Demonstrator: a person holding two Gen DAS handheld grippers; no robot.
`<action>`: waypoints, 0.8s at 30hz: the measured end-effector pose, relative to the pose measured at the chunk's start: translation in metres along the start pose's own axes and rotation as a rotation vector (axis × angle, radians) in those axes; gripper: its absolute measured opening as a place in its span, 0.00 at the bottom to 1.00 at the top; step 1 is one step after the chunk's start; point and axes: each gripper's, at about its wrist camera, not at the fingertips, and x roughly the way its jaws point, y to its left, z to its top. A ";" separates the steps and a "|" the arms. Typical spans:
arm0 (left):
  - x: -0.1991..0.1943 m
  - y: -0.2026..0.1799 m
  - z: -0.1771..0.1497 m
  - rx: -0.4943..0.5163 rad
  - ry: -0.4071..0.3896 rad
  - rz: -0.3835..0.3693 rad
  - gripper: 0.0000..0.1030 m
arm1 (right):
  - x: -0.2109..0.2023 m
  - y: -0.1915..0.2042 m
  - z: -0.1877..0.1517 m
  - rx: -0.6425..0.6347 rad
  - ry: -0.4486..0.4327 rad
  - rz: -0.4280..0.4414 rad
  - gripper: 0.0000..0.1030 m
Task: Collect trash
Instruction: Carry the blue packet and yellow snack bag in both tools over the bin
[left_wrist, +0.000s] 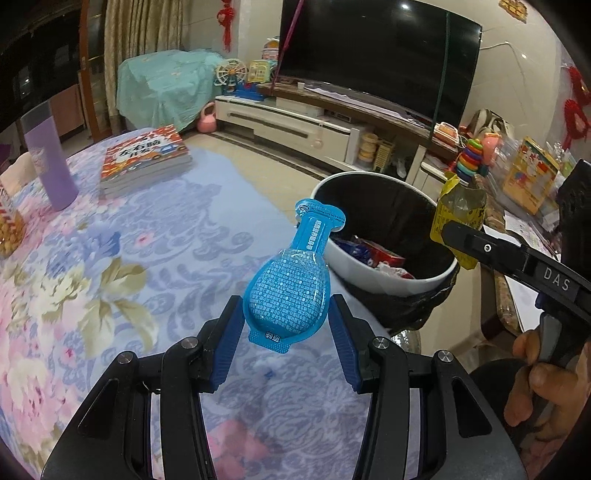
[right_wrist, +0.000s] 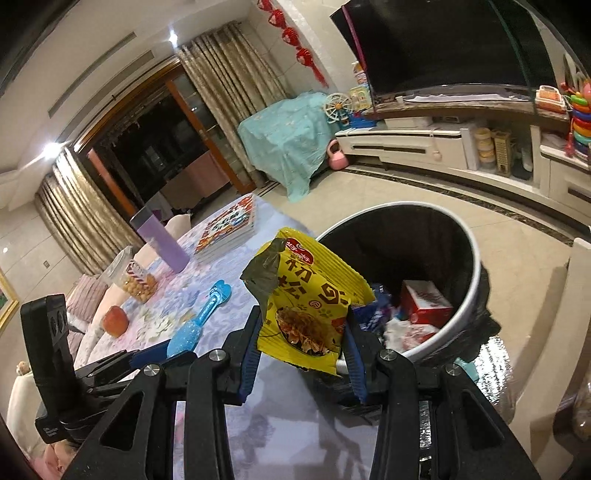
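Note:
My left gripper (left_wrist: 286, 319) is shut on a blue bottle-shaped plastic packet (left_wrist: 291, 280), held upright above the floral tablecloth, its top reaching toward the bin. The white trash bin (left_wrist: 388, 273) with a black liner stands just past the table edge, with red and blue wrappers inside. My right gripper (right_wrist: 303, 339) is shut on an opened yellow snack bag (right_wrist: 310, 299), held near the bin's (right_wrist: 476, 266) left rim. The yellow bag (left_wrist: 458, 214) and the right gripper's black finger show at the right of the left wrist view. The blue packet (right_wrist: 195, 325) shows at the left of the right wrist view.
On the table lie a stack of books (left_wrist: 146, 157), a purple tumbler (left_wrist: 50, 162), a snack jar (right_wrist: 136, 280) and a red apple (right_wrist: 115, 320). A TV (left_wrist: 376, 51) on a white cabinet (left_wrist: 295, 122) stands beyond. A person's hand (left_wrist: 543, 380) grips the right tool.

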 end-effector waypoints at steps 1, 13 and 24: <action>0.001 -0.002 0.001 0.004 0.001 -0.004 0.45 | -0.001 -0.002 0.000 0.004 -0.002 -0.003 0.40; 0.008 -0.027 0.016 0.046 -0.006 -0.024 0.45 | -0.007 -0.024 0.005 0.026 -0.012 -0.020 0.40; 0.016 -0.045 0.027 0.078 -0.005 -0.039 0.45 | -0.010 -0.037 0.012 0.041 -0.022 -0.031 0.40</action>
